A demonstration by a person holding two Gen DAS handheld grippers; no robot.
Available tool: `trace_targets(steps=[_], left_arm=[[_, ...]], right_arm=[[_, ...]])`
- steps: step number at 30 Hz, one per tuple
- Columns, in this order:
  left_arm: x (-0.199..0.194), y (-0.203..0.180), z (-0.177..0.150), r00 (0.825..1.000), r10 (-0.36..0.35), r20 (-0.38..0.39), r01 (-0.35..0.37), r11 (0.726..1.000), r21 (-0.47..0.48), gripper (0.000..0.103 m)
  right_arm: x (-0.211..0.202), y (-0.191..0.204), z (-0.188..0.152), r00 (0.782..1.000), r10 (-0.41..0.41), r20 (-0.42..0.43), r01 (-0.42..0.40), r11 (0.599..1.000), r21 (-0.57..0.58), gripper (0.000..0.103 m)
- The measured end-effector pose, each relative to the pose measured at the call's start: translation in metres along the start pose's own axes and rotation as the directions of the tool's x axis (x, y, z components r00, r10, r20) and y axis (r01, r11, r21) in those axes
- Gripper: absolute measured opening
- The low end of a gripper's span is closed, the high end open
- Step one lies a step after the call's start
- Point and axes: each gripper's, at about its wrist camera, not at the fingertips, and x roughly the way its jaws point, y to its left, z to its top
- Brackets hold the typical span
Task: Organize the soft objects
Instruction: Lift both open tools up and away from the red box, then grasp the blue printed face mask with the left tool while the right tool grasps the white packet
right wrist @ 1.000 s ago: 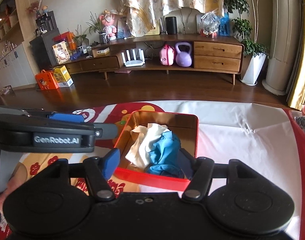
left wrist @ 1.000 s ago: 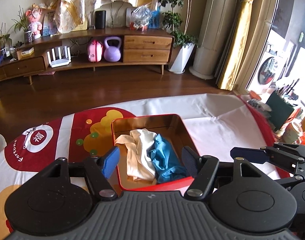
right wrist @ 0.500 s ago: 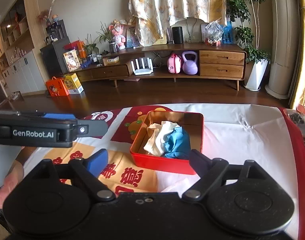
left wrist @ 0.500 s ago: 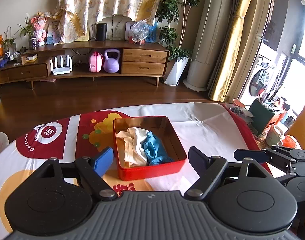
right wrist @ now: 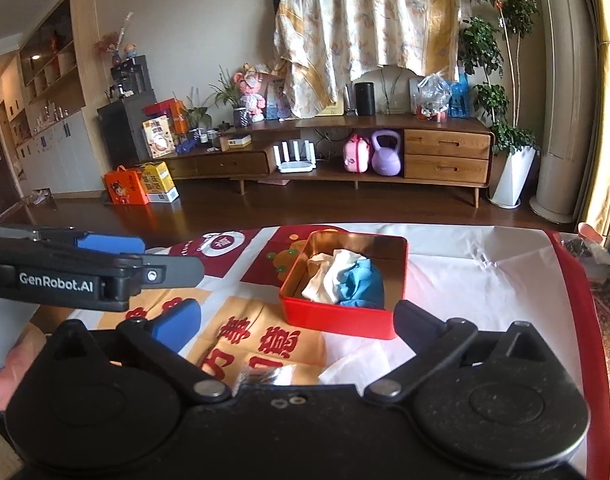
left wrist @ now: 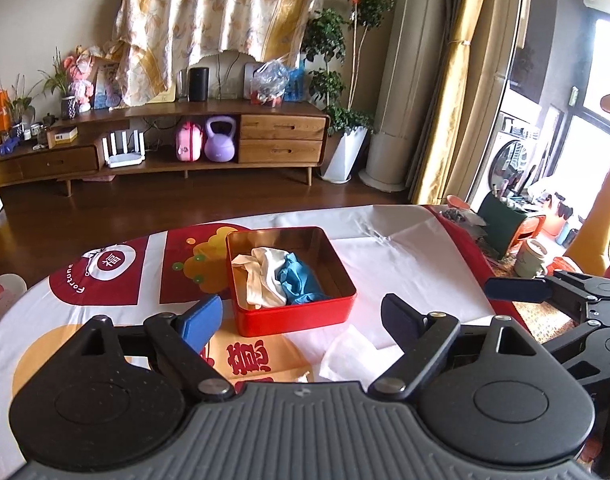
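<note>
I hold both tools wide and empty: my left gripper [left wrist: 301, 314] and right gripper [right wrist: 299, 322] hang above the table, with the red tin [left wrist: 293, 314] just ahead of the fingertips. The cream cloth [left wrist: 261, 276] and blue cloth [left wrist: 299, 282] sit bunched inside it. My worry is the loose heap: a careless dip could snag fabric and drag the light tin across the tablecloth [left wrist: 405, 248].

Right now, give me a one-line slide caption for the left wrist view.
Open left hand-held gripper hangs before a red tin holding a white cloth and a blue cloth on the patterned tablecloth.
</note>
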Motion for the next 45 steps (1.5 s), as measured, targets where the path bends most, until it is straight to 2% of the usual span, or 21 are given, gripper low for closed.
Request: trace_targets(steps=[2, 4, 13, 17, 25, 35, 40, 45], left_arm=[[-0.007, -0.001, -0.005, 1.0, -0.013, 0.009, 0.013, 1.0, 0.0, 0.092], [-0.015, 0.0, -0.012, 0.999, -0.028, 0.021, 0.028, 1.0, -0.007, 0.103], [-0.033, 0.011, -0.059, 0.997, -0.059, 0.049, 0.063, 0.995, -0.079, 0.103], [-0.028, 0.014, -0.084, 0.999, -0.05, -0.016, 0.049, 0.996, -0.08, 0.103], [-0.015, 0.017, -0.134, 0.997, -0.012, -0.08, 0.007, 0.998, -0.056, 0.103], [0.016, 0.025, -0.19, 0.977, 0.002, -0.211, -0.013, 0.998, -0.053, 0.103], [0.029, 0.035, -0.204, 0.967, 0.003, -0.256, -0.025, 0.996, -0.083, 0.103], [0.039, 0.034, -0.212, 0.959, 0.02, -0.283, -0.034, 0.998, -0.046, 0.103]], right_arm=[[-0.005, 0.003, -0.005, 1.0, 0.007, 0.0, -0.007, 1.0, -0.004, 0.103], [-0.01, 0.005, -0.012, 1.0, 0.017, 0.003, -0.017, 1.0, -0.007, 0.103], [-0.023, 0.01, -0.058, 1.0, 0.011, -0.027, -0.011, 1.0, -0.001, 0.103], [-0.022, 0.013, -0.081, 0.998, 0.002, -0.064, -0.002, 1.0, -0.007, 0.102], [-0.012, 0.016, -0.12, 0.99, -0.026, -0.136, 0.025, 1.0, -0.011, 0.098], [0.007, 0.011, -0.155, 0.972, -0.035, -0.233, 0.032, 0.999, -0.013, 0.087], [0.015, 0.012, -0.164, 0.962, -0.035, -0.269, 0.027, 0.999, -0.034, 0.085], [0.021, 0.012, -0.174, 0.953, -0.037, -0.299, 0.022, 0.998, -0.052, 0.084]])
